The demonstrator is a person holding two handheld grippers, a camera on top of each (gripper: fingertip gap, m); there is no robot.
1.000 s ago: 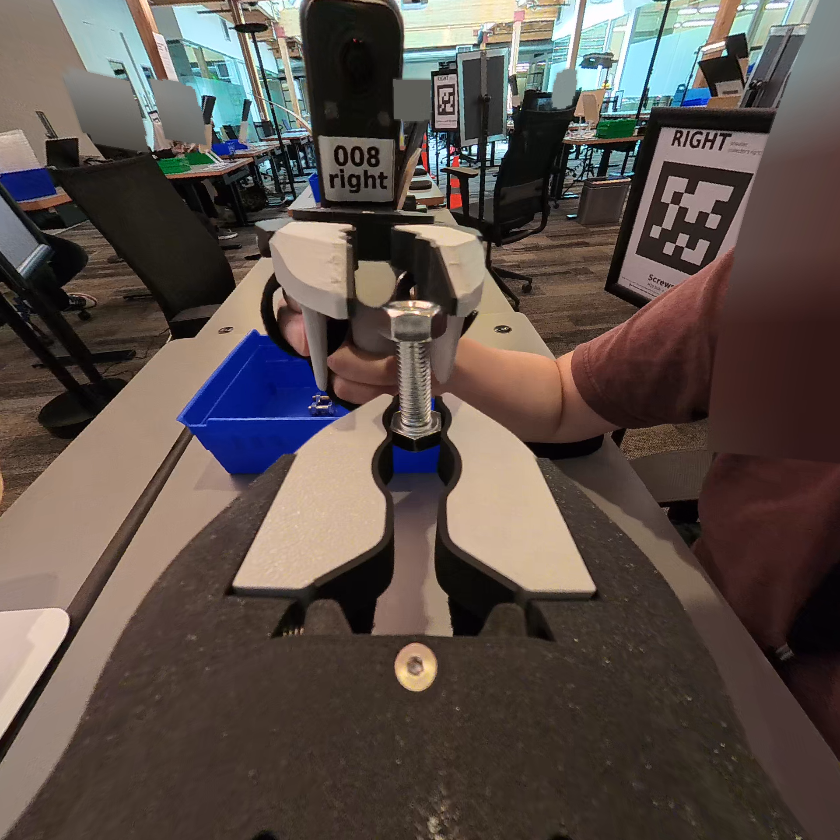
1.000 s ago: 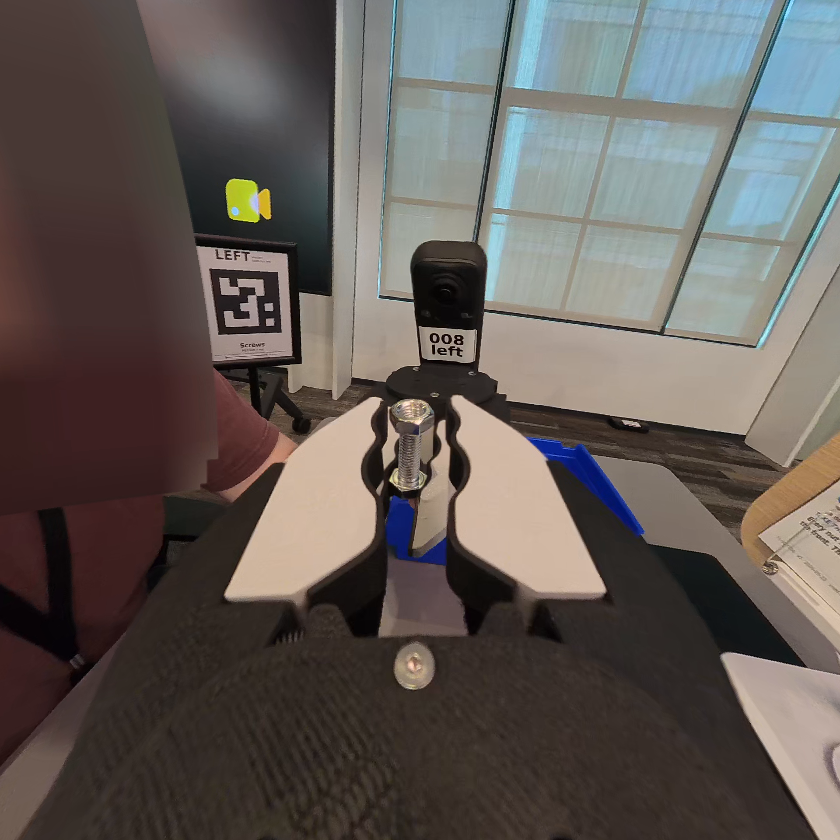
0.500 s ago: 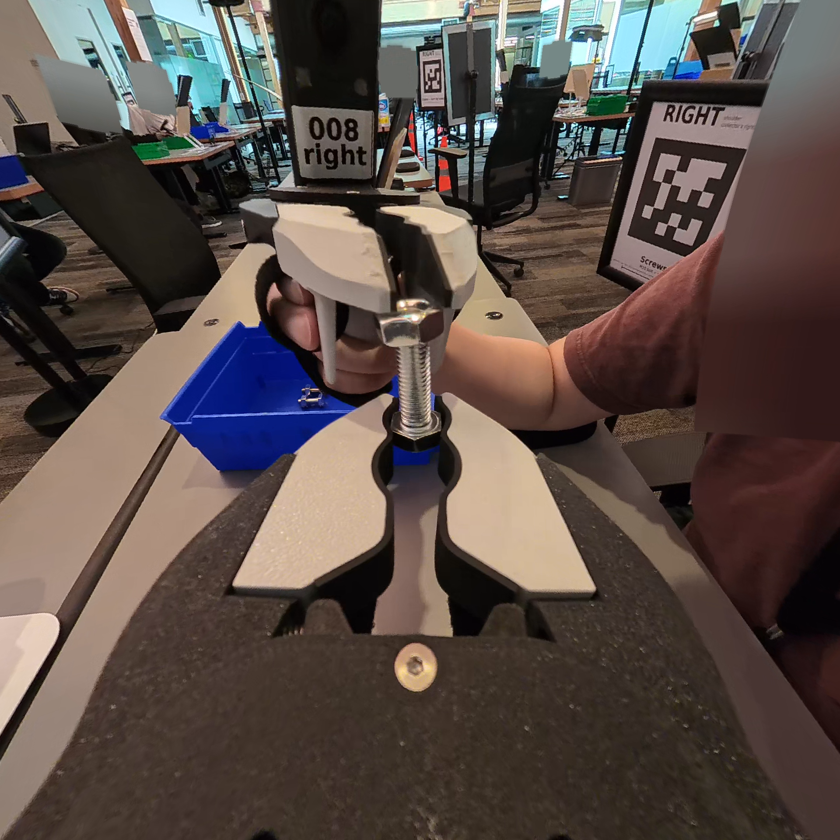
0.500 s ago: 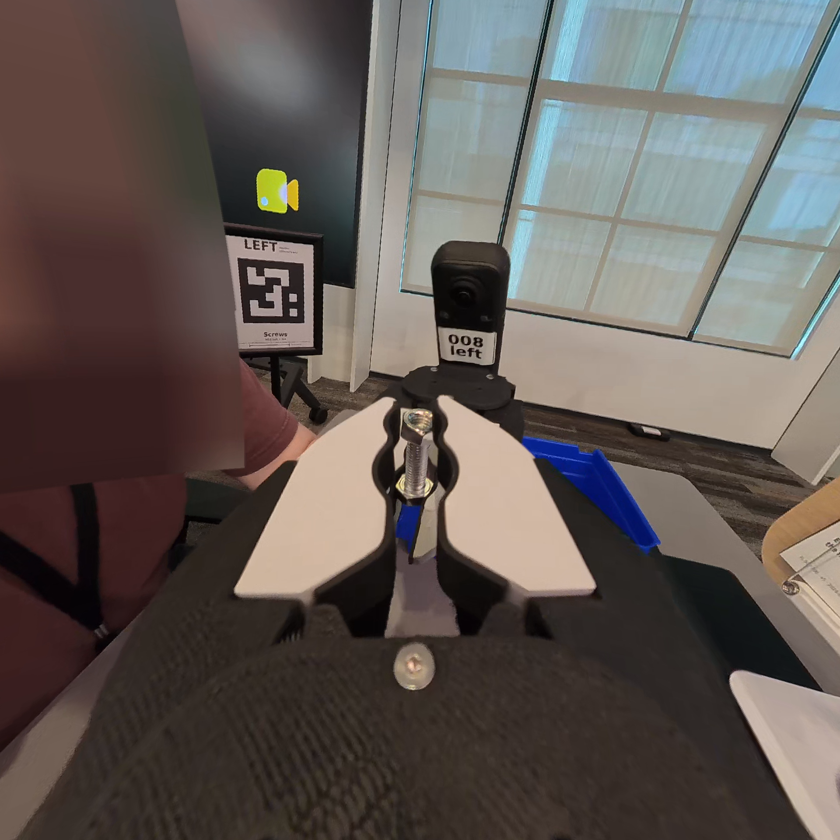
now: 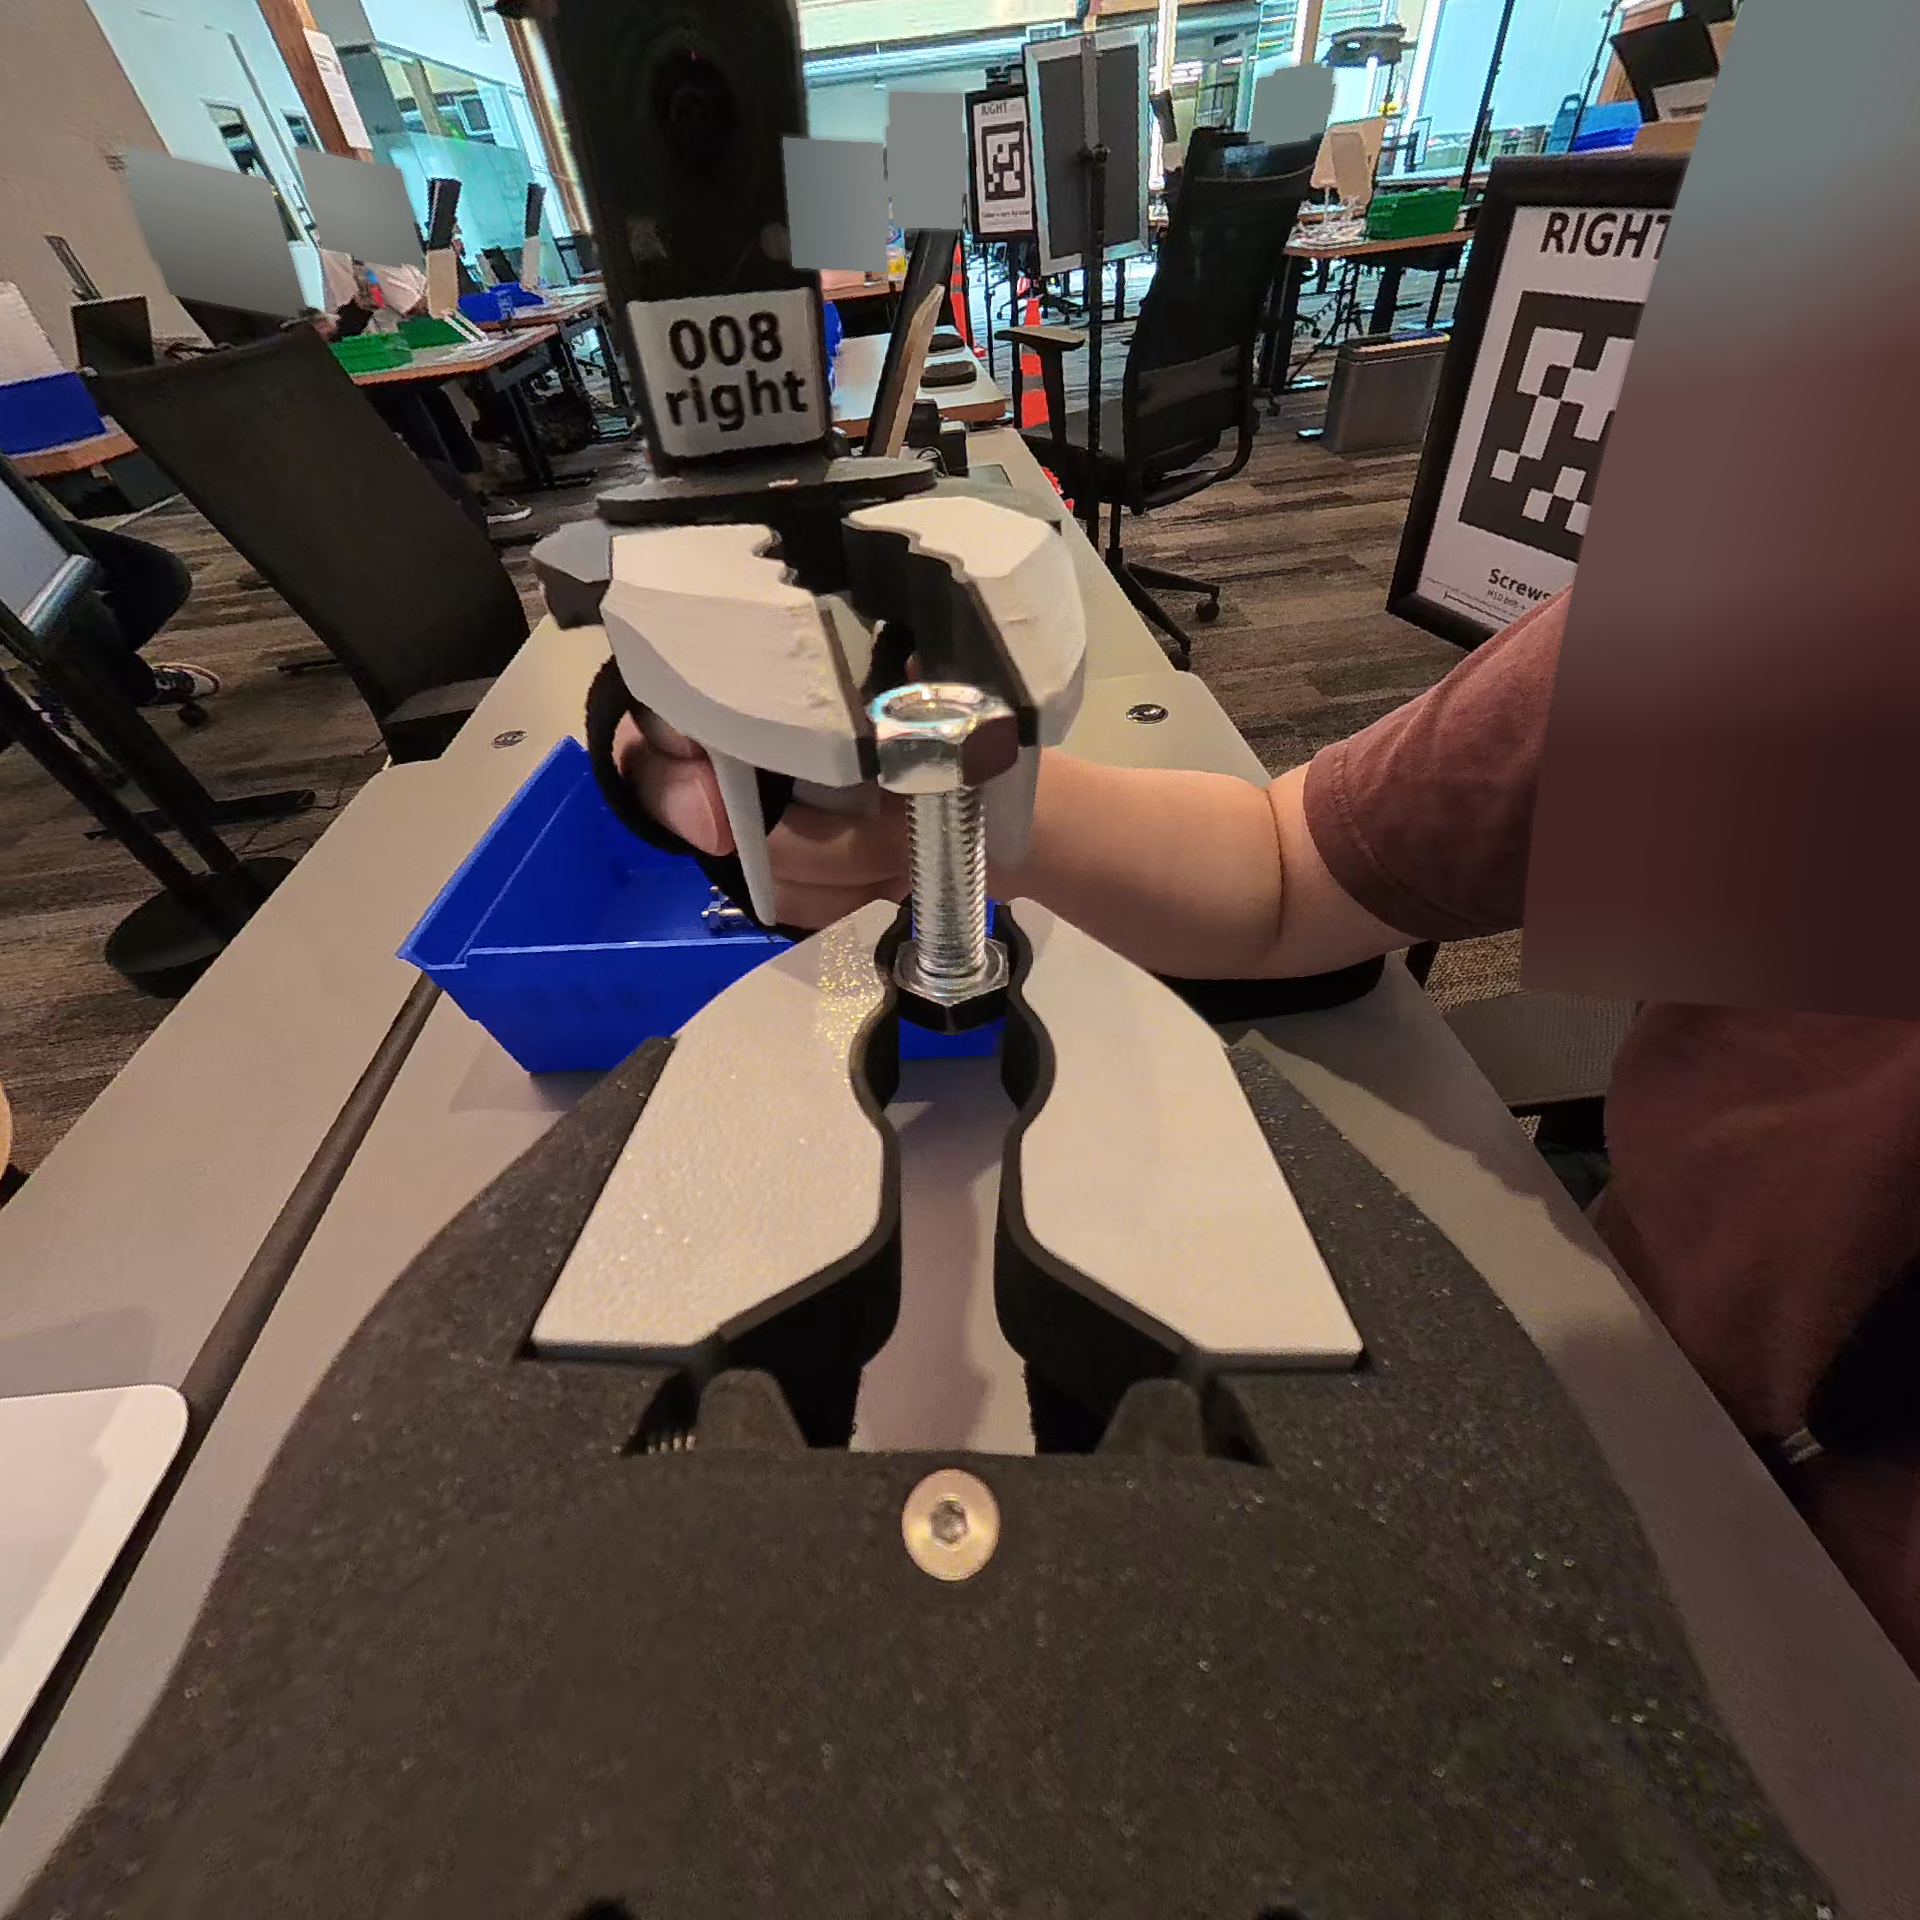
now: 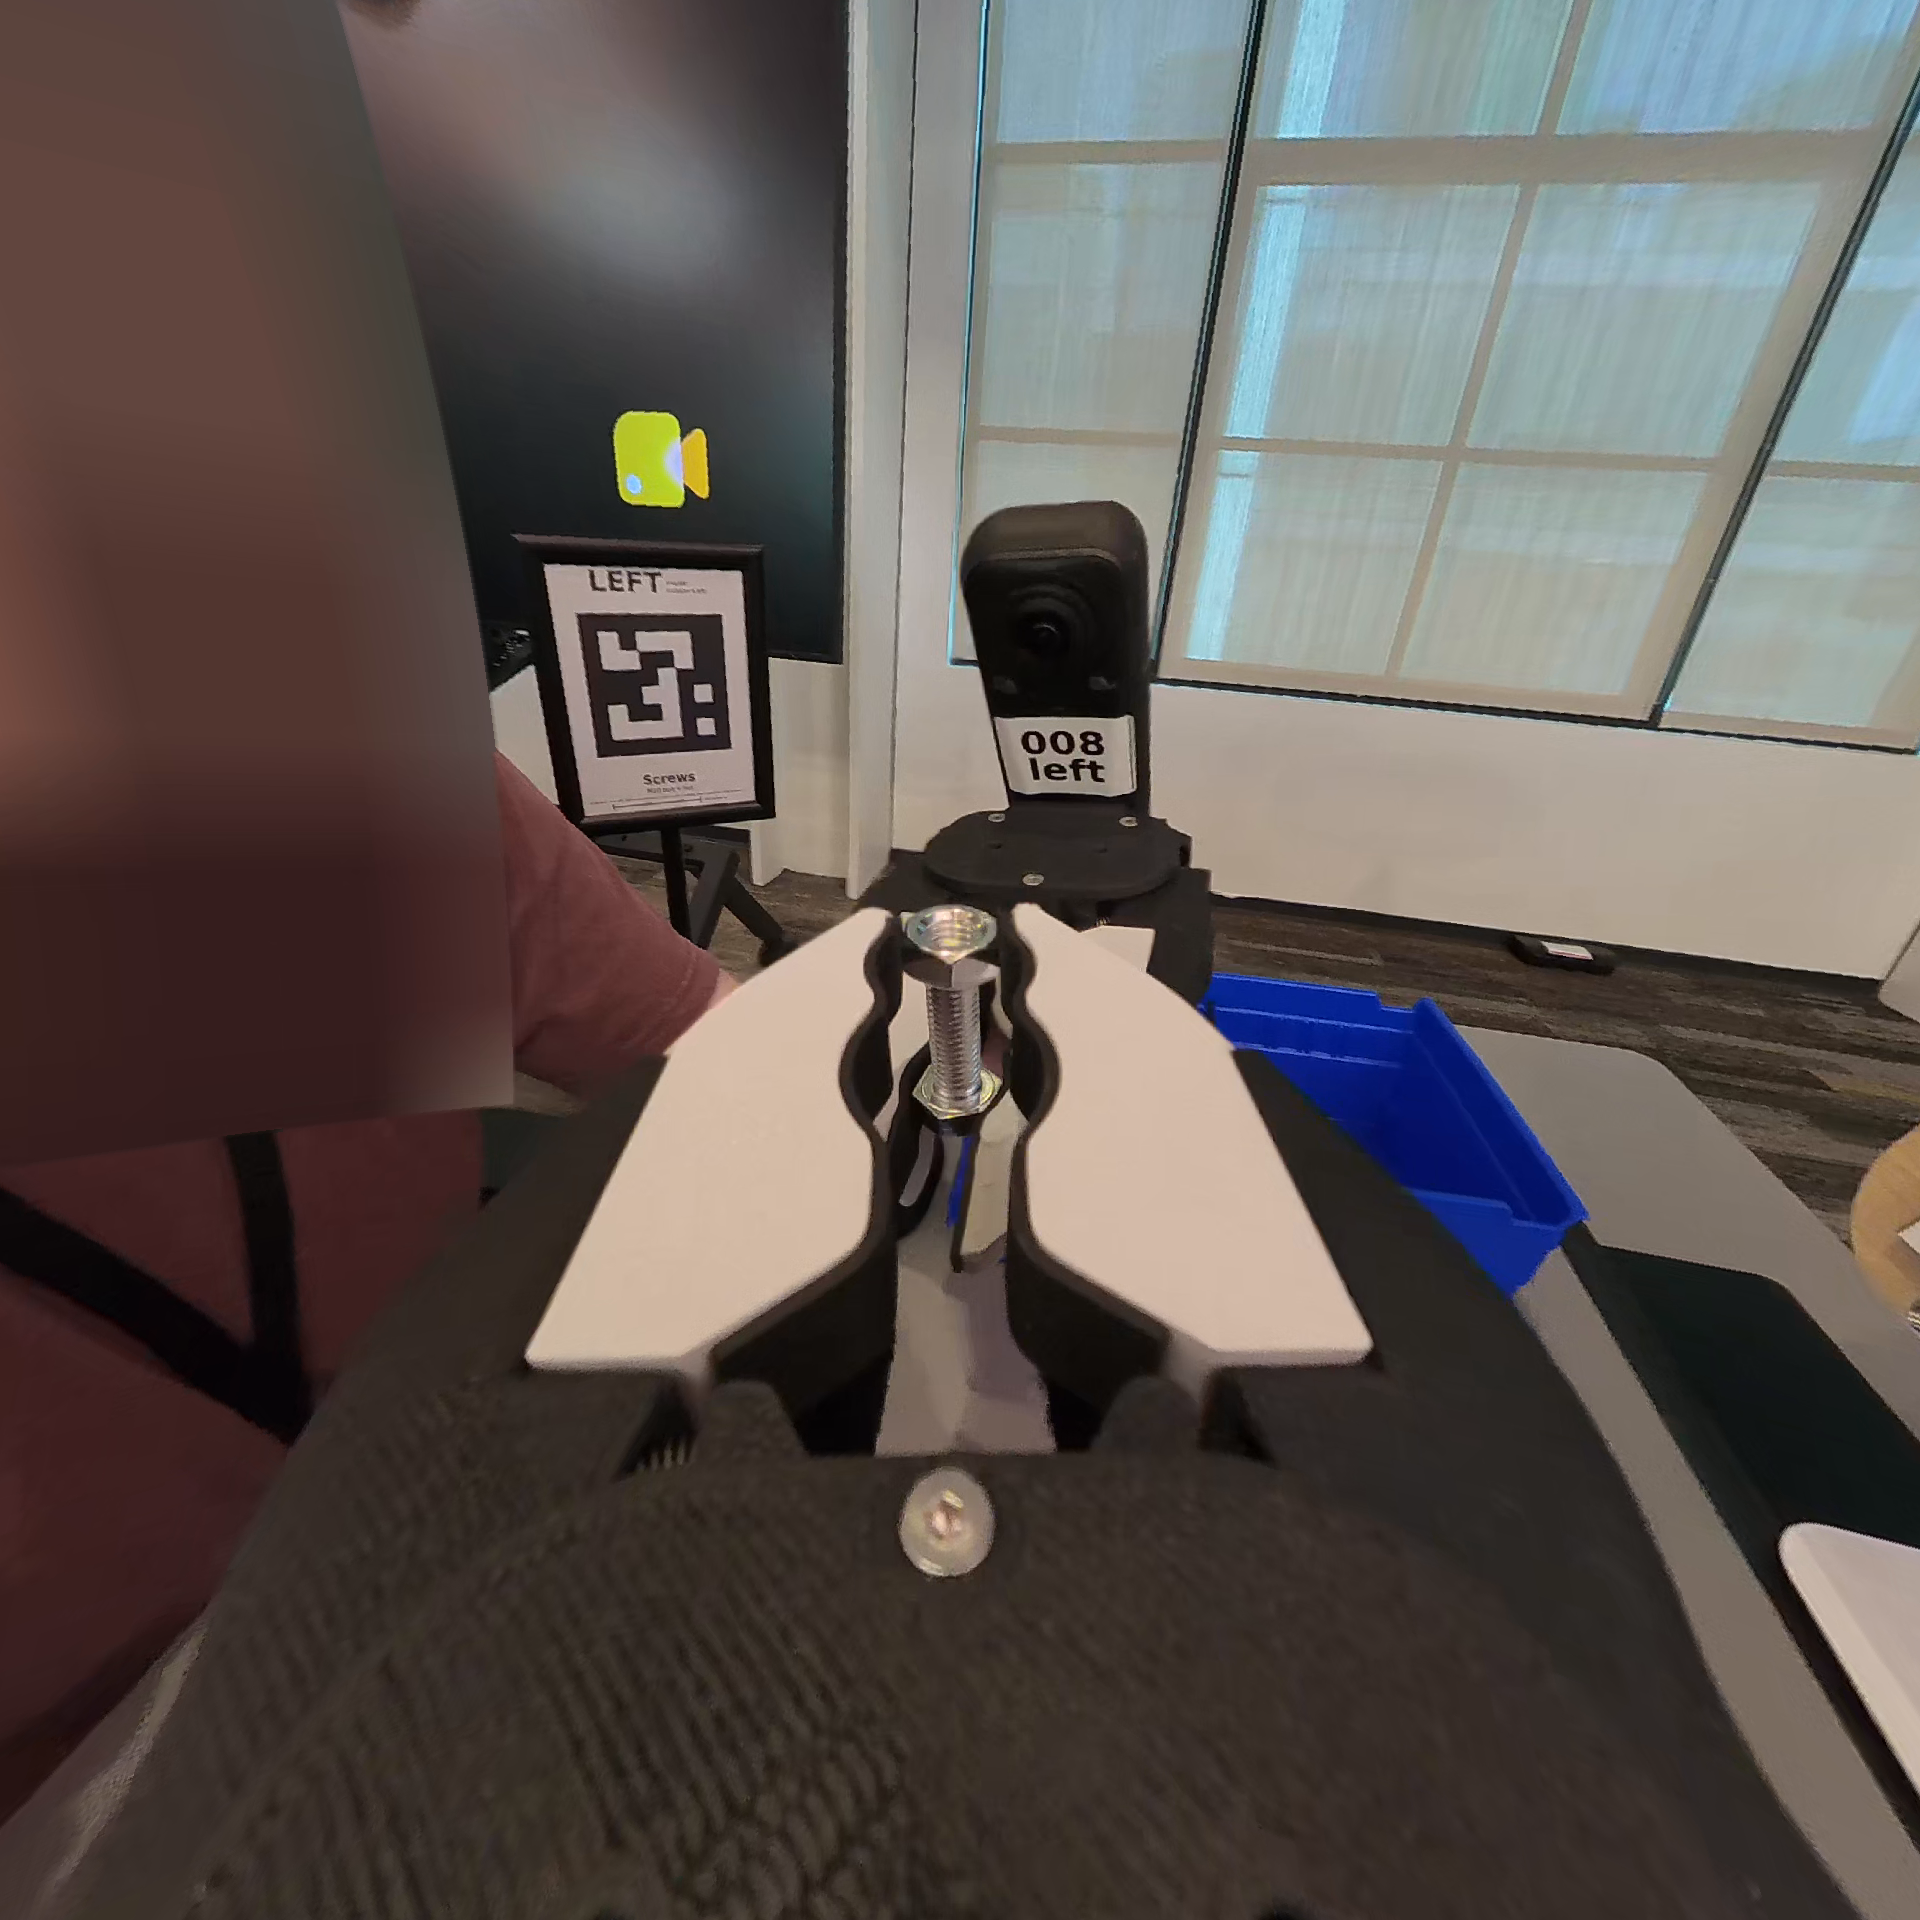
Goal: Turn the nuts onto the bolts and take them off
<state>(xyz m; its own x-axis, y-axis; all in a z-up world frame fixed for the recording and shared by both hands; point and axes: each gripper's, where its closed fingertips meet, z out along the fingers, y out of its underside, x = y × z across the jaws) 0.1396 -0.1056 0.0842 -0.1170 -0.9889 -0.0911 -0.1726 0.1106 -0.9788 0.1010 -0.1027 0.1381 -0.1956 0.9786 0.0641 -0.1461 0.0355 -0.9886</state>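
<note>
Bolt [image 5: 943,862] stands between two claws bearing white printed labels [image 5: 736,371].

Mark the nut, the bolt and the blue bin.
nut [image 5: 943,740], left wrist view, hex side face.
bolt [image 5: 943,883], left wrist view, mid threaded shank.
blue bin [image 6: 1434,1122], right wrist view, side wall.

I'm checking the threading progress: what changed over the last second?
The right tool, shut on the silver hex nut, swung leftward in the left wrist view around the upright silver threaded bolt, turning the nut slightly. Unchanged: the left tool clamps the bolt's head; the blue plastic bin stays behind.
</note>
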